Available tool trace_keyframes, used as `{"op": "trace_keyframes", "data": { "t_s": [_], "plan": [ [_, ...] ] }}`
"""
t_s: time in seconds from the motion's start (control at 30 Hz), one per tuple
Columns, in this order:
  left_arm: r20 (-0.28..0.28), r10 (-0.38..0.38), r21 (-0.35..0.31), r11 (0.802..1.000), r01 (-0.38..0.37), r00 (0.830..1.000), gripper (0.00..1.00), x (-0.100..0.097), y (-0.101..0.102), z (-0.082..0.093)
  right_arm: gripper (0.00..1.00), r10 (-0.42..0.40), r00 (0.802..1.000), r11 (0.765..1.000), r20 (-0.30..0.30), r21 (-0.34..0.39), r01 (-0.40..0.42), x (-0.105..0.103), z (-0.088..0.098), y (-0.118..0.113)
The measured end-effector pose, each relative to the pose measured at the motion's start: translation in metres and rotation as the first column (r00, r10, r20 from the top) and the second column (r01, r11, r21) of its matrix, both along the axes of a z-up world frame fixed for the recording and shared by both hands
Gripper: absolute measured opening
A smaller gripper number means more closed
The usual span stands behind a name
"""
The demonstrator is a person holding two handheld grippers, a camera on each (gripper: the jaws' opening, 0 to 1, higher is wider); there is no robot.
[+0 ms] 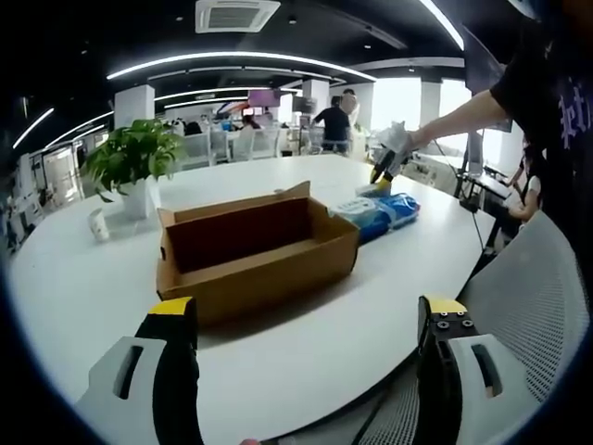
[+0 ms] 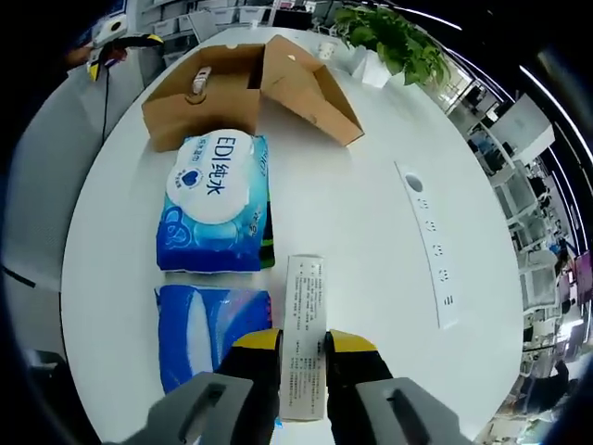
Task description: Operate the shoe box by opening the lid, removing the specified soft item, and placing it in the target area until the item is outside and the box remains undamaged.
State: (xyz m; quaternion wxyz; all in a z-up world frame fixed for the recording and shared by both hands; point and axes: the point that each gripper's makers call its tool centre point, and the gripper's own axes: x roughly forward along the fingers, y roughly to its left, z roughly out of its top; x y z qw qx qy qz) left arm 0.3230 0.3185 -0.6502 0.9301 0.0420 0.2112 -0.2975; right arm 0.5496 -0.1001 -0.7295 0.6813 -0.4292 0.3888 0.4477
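The brown shoe box [image 1: 255, 250] sits open on the big white table [image 1: 83, 297], with its lid folded back, and the left gripper [image 1: 306, 320] waits in front of it with its jaws wide apart and nothing between them. From the right gripper view you can see the box [image 2: 222, 93] from above, and a small pale thing [image 2: 196, 85] lies inside it — too small to tell what it is. Just beside the box lies a blue pack of wipes [image 2: 215, 206], and right below that a second blue pack [image 2: 211, 338]. Both are already out on the table. The right gripper [image 2: 304, 357] has its jaws close together on a thin white paper box [image 2: 304, 338] that stands between them, so it looks clamped on it. The blue packs look soft and squishy, with shiny plastic skin that may slip, and they are probably light. A good place to hold one would be across its short side near the middle, squeezing gently so it does not pop out. The thin white box looks light too, and stiff but easy to crush, so a soft squeeze on its flat long sides seems best. The cardboard of the shoe box could bend or tear if bumped — best to stay off its walls. A green plant [image 1: 134, 158] stands well apart from the box.
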Motion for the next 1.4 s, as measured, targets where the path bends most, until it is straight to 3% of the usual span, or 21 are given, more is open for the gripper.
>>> {"op": "trace_keyframes", "data": {
  "t_s": [0.53,1.4],
  "plan": [
    [-0.003,0.002,0.003,1.000,-0.002,1.000,0.98,0.000,0.000,-0.001,0.14,0.062,0.998,0.992,0.021,-0.109,-0.059,0.003,-0.010,-0.019],
    [-0.006,0.003,0.003,1.000,-0.003,1.000,0.98,0.000,0.001,-0.002,0.15,0.113,0.993,0.984,0.038,-0.145,-0.107,0.005,-0.009,-0.016]
  ]
}}
